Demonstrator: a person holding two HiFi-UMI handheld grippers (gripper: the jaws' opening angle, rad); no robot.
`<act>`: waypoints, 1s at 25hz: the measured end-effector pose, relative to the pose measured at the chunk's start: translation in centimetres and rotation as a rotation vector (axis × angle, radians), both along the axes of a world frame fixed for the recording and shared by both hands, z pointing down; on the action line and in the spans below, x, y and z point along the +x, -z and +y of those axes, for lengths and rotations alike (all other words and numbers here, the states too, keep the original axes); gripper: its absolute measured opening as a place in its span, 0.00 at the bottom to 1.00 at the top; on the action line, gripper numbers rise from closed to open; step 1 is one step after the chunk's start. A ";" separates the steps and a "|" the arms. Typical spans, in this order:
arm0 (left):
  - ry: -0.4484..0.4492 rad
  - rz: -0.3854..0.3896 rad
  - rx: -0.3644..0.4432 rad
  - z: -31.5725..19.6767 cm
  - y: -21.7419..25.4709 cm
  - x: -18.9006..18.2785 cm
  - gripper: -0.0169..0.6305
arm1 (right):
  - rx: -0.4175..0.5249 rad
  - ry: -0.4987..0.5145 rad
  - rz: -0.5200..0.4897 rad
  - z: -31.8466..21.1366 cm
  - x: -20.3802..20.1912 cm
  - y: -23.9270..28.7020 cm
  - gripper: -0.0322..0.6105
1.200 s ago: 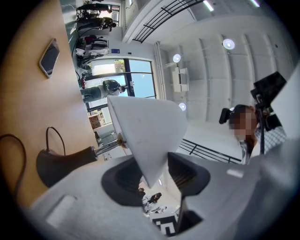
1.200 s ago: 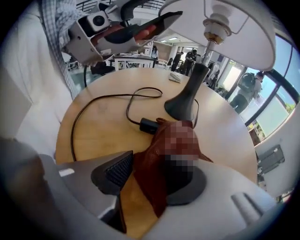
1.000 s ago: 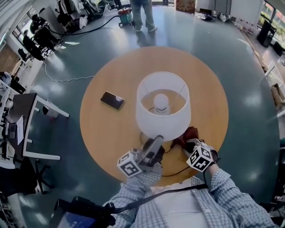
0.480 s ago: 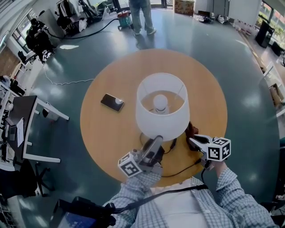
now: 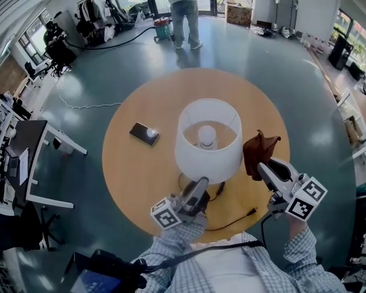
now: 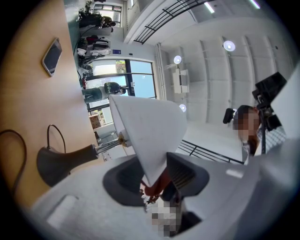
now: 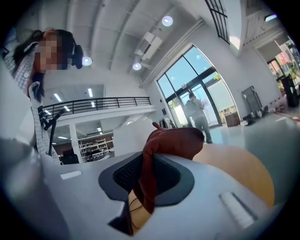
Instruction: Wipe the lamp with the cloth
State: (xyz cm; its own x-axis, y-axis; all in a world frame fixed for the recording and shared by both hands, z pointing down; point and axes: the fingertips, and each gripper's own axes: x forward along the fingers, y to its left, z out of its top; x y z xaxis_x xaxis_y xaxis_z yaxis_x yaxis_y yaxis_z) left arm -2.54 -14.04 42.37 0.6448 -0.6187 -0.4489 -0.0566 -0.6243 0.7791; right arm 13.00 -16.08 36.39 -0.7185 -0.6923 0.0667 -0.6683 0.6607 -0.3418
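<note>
The lamp stands mid-table with a white shade (image 5: pixel 207 140) and a bulb inside. Its dark base (image 6: pixel 60 161) and stem show in the left gripper view. My left gripper (image 5: pixel 200 184) sits at the shade's near lower rim. Its jaws have just been closing, and the thin shade edge (image 6: pixel 145 131) is pinched between them at the left gripper (image 6: pixel 157 177). My right gripper (image 5: pixel 263 167) is raised beside the shade's right side. Its jaws have just been closing and are shut on a reddish-brown cloth (image 5: pixel 258 150), which bunches above the right gripper (image 7: pixel 147 174) as cloth (image 7: pixel 174 140).
The round wooden table (image 5: pixel 134 171) carries a dark phone (image 5: pixel 144 133) left of the lamp. A black power cord (image 5: pixel 231 220) runs along the near edge. A person (image 5: pixel 184 17) stands far off on the floor, and desks (image 5: pixel 28 154) stand at the left.
My right gripper has lifted the cloth off the table by the lamp base and carried it up to the right of the shade. The left gripper has stayed at the shade rim.
</note>
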 end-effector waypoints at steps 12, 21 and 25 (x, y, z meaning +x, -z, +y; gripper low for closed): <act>-0.006 -0.006 0.000 -0.1 -0.4 0.0 0.25 | 0.313 0.212 0.276 2.0 -8.9 6.4 0.16; -0.006 -0.006 0.006 -0.1 -0.3 0.1 0.25 | 0.181 0.320 0.334 5.2 -12.6 0.6 0.16; -0.005 -0.007 0.007 -0.2 -0.3 0.1 0.25 | 0.194 0.288 0.361 5.1 -13.6 1.5 0.16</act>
State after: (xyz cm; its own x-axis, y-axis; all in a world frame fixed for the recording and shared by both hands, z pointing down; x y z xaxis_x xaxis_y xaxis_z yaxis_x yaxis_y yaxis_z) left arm -2.44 -14.21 42.66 0.6514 -0.6118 -0.4487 -0.0589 -0.6304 0.7741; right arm -0.58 -10.95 34.88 -0.8374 -0.4932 0.2358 -0.5021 0.8645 0.0252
